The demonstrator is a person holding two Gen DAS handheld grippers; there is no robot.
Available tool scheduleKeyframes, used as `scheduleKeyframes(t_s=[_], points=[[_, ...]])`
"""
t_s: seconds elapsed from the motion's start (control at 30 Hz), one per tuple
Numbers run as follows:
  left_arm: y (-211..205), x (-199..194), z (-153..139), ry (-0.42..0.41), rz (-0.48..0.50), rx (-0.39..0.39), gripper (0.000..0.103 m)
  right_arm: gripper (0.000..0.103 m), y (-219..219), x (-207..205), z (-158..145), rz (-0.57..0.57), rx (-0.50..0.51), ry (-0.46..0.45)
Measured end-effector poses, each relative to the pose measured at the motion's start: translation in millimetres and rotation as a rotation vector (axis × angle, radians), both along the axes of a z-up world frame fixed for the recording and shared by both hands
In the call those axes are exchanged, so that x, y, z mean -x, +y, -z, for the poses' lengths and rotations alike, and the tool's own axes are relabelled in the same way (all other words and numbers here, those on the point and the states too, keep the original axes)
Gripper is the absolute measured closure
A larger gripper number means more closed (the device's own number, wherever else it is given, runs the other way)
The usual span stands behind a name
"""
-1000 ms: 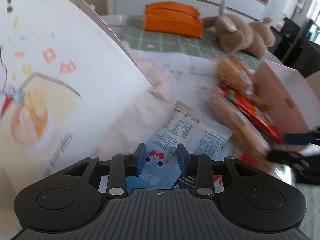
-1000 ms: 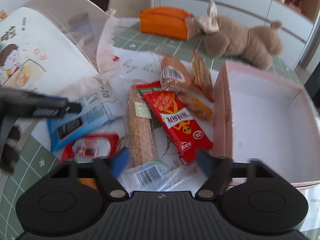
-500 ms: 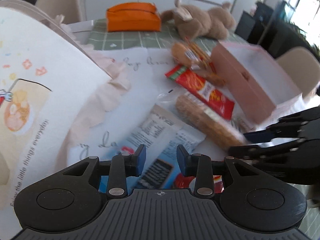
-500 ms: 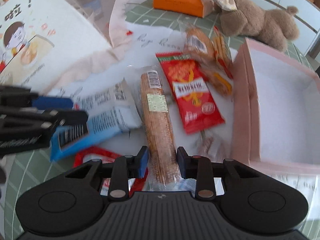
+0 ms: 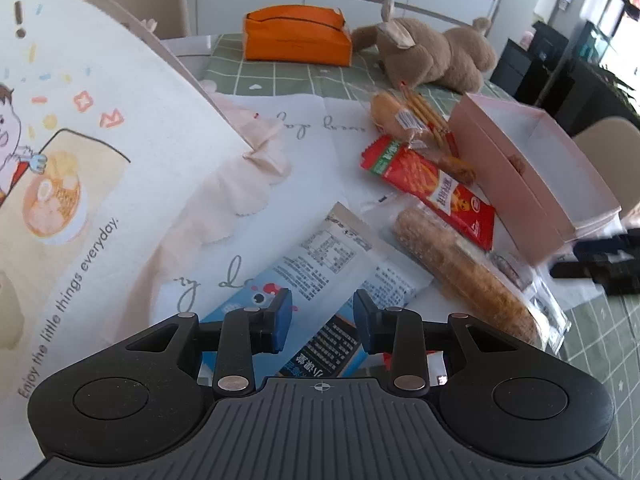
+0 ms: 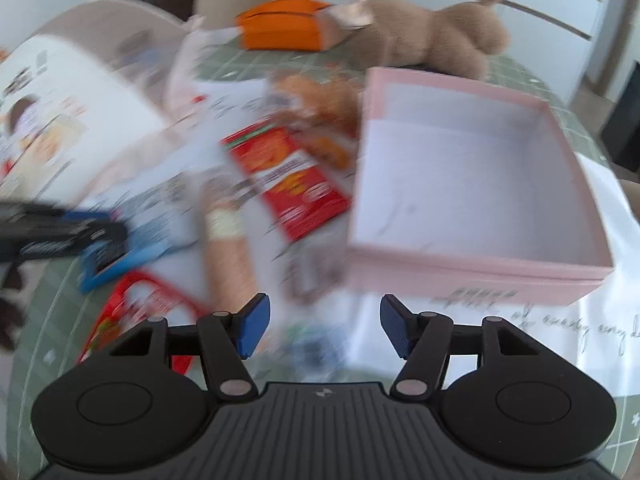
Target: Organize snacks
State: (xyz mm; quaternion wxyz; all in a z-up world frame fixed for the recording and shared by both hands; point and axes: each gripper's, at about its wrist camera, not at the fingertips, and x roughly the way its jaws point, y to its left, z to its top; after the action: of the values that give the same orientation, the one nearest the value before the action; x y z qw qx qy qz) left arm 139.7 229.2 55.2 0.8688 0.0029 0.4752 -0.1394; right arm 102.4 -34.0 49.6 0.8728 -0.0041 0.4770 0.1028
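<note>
I am looking at the snacks lying loose on the white printed paper: the blue and white packet nearest me, the long clear-wrapped biscuit roll beside it, the red packet beyond that, and a bread bun with stick biscuits leaning at the wall of the pink box. I judge the box is standing open and empty beside the pile so that packets can be dropped straight in; none is in it yet. My left gripper is hovering over the blue and white packet with its fingers narrow and gripping nothing, the packet lying flat below them. My right gripper is opening its jaws over the table near the box's front wall, with nothing between them. The left view is showing the packets sharply, with the orange pouch and plush toy behind; the right view is blurred over the snacks but is giving me the box's bare white floor and a second red packet near the table's edge.
</note>
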Motion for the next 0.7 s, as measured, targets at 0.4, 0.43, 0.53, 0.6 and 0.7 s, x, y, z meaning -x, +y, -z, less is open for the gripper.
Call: scheduleKeyframes(t_s=[0.4,0.43,0.53,0.6,0.7], points=[[-30.4,1.4,12.0,-0.011,0.105,-0.134,0.062,0.040,27.7,-38.2,18.5,-0.052,-0.028,0.048],[-30.7,-2.8,11.5,-0.011,0.073,-0.127,0.061,0.039,27.8,-34.6,21.7,-0.044,-0.013,0.049],[-30.3,-11.1,3.0,0.020,-0.010,-0.027,0.062,0.039,18.2,-25.5,30.2,-0.008,0.018,0.066],[-40.9,-10.9,-4.7,0.037,-0.010,0.050,0.062,0.039,9.3,-21.0,35.5,0.012,0.004,0.083],[-67.8,-13.2,-3.5,0.100,0.013,0.147,0.062,0.038,1.6,-14.8,37.8,0.031,0.020,0.073]])
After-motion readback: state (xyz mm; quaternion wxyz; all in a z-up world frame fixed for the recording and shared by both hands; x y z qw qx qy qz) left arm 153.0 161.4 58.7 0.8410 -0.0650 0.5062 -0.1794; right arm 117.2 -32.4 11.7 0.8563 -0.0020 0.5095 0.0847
